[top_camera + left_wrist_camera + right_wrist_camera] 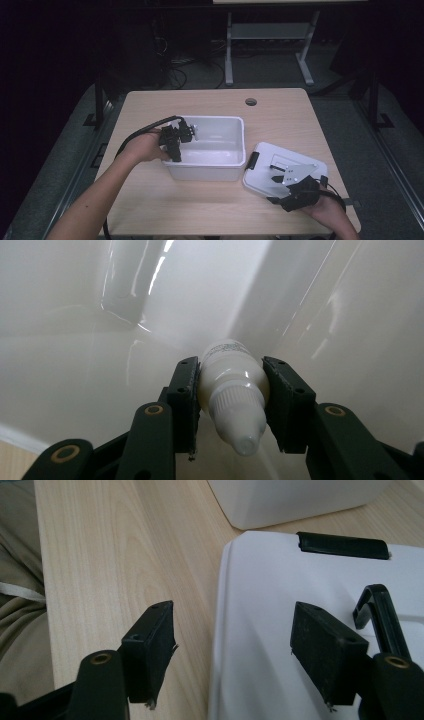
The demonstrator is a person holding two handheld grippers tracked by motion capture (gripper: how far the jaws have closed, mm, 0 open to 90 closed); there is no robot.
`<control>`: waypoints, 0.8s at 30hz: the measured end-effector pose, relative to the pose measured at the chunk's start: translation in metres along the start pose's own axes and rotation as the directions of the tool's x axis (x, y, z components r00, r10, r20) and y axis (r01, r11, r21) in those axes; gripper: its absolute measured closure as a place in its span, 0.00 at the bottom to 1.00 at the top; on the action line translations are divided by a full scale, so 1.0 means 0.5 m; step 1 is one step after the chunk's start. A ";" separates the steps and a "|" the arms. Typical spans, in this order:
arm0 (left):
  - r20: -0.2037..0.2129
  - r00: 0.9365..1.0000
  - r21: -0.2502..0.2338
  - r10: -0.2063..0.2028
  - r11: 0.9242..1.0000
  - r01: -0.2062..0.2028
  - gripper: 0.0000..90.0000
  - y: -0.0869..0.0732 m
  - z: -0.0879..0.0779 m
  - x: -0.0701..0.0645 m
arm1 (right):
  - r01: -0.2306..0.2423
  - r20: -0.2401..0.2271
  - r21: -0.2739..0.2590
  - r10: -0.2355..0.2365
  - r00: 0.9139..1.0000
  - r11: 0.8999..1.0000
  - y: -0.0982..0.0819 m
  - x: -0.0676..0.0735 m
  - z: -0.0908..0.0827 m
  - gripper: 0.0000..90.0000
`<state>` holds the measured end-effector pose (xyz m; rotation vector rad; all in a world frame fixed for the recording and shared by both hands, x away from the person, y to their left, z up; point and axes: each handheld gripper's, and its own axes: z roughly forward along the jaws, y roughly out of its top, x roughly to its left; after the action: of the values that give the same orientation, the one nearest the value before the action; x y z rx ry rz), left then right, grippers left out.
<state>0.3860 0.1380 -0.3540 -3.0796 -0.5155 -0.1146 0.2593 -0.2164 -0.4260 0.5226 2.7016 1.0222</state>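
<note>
Left gripper (231, 390) reaches into the white bin (240, 145) at the table's (150, 205) middle, jaws clamped on a small white bottle (232, 395) — cap toward the camera. Right gripper (232, 650) hangs released over the lid's (300, 580) edge near the table's right front corner.

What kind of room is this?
Probably a lab or workshop: a light wooden desk with a cable hole, tangled cables on the dark floor, and another metal-legged desk behind.
</note>
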 end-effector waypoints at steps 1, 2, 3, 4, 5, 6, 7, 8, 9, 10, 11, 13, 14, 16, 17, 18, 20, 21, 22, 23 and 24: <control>-0.002 1.000 0.000 0.003 1.000 -0.003 0.67 0.001 0.000 0.000 | -0.001 0.000 -0.001 0.001 1.000 1.000 0.000 0.000 0.000 0.37; 0.000 1.000 0.000 0.004 1.000 -0.004 0.67 0.001 0.001 0.000 | 0.000 0.001 -0.003 0.000 1.000 1.000 0.000 -0.001 -0.001 0.37; -0.001 1.000 0.001 0.005 1.000 -0.005 0.67 0.001 0.001 0.000 | 0.003 0.000 -0.004 -0.003 1.000 1.000 0.000 -0.001 -0.001 0.37; -0.003 1.000 0.001 0.004 1.000 -0.004 0.67 0.002 0.002 0.000 | 0.005 0.001 -0.004 -0.005 1.000 1.000 -0.001 -0.002 -0.001 0.37; -0.003 1.000 0.003 0.003 1.000 -0.003 0.67 0.002 0.002 0.000 | 0.004 0.000 -0.005 -0.004 1.000 1.000 -0.001 -0.002 -0.001 0.37; -0.004 1.000 0.005 0.004 1.000 -0.004 0.67 0.002 0.002 0.000 | 0.003 0.001 -0.005 -0.003 1.000 1.000 -0.001 -0.001 -0.002 0.37; -0.003 1.000 0.005 0.004 1.000 -0.004 0.67 0.003 0.003 0.000 | 0.003 0.001 -0.006 -0.003 1.000 1.000 -0.001 -0.001 -0.002 0.37; -0.005 1.000 0.003 0.001 1.000 -0.001 0.67 0.003 0.003 -0.001 | 0.004 0.001 -0.005 -0.004 1.000 1.000 -0.001 -0.001 -0.002 0.37; -0.005 1.000 0.004 0.001 1.000 -0.001 0.67 0.003 0.003 -0.001 | 0.003 0.001 -0.005 -0.003 1.000 1.000 -0.001 -0.002 -0.002 0.37; -0.002 1.000 0.004 0.001 1.000 -0.001 0.67 0.004 0.003 -0.001 | 0.003 0.001 -0.005 -0.003 1.000 1.000 0.000 -0.002 -0.002 0.37; -0.001 1.000 0.004 0.002 1.000 -0.002 0.66 0.004 0.003 -0.001 | 0.004 0.001 -0.005 -0.004 1.000 1.000 0.000 -0.002 -0.001 0.37; -0.005 1.000 0.008 -0.001 1.000 0.001 0.66 0.004 0.004 0.000 | 0.005 0.001 -0.005 -0.005 1.000 1.000 0.000 -0.002 -0.001 0.37; -0.005 1.000 0.006 -0.001 1.000 0.001 0.66 0.004 0.004 0.001 | 0.004 0.000 -0.004 -0.004 1.000 1.000 0.000 -0.002 -0.001 0.37; -0.001 1.000 0.004 -0.001 1.000 0.001 0.65 0.004 0.003 0.000 | 0.007 0.002 -0.006 -0.007 1.000 1.000 0.000 -0.002 -0.002 0.37; 0.001 1.000 0.004 0.000 1.000 0.000 0.66 0.004 0.003 0.000 | 0.006 0.002 -0.005 -0.006 1.000 1.000 0.000 -0.002 -0.002 0.37; 0.006 1.000 0.009 0.002 1.000 -0.002 0.67 0.004 0.003 0.000 | 0.007 0.003 -0.006 -0.007 1.000 1.000 0.000 -0.002 -0.002 0.37; 0.007 1.000 0.009 0.005 1.000 -0.005 0.67 0.003 0.004 -0.001 | 0.005 0.003 -0.005 -0.005 1.000 1.000 0.001 -0.002 -0.002 0.37; 0.006 1.000 0.009 0.004 1.000 -0.004 0.66 0.003 0.003 -0.001 | 0.005 0.003 -0.004 -0.004 1.000 1.000 0.001 -0.001 -0.002 0.37; 0.008 1.000 0.009 0.003 1.000 -0.003 0.66 0.003 0.002 -0.001 | 0.005 0.004 -0.004 -0.005 1.000 1.000 0.001 -0.001 -0.002 0.37; 0.006 1.000 0.010 0.004 1.000 -0.004 0.66 0.003 0.001 -0.001 | 0.004 0.004 -0.003 -0.004 1.000 1.000 0.001 -0.001 -0.002 0.37; 0.004 1.000 0.011 0.007 1.000 -0.007 0.66 0.003 0.000 -0.001 | 0.004 0.003 -0.002 -0.004 1.000 1.000 0.001 -0.001 -0.001 0.37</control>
<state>0.3861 0.1366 -0.3539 -3.0711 -0.5038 -0.1053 0.2598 -0.2165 -0.4251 0.5182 2.6972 1.0228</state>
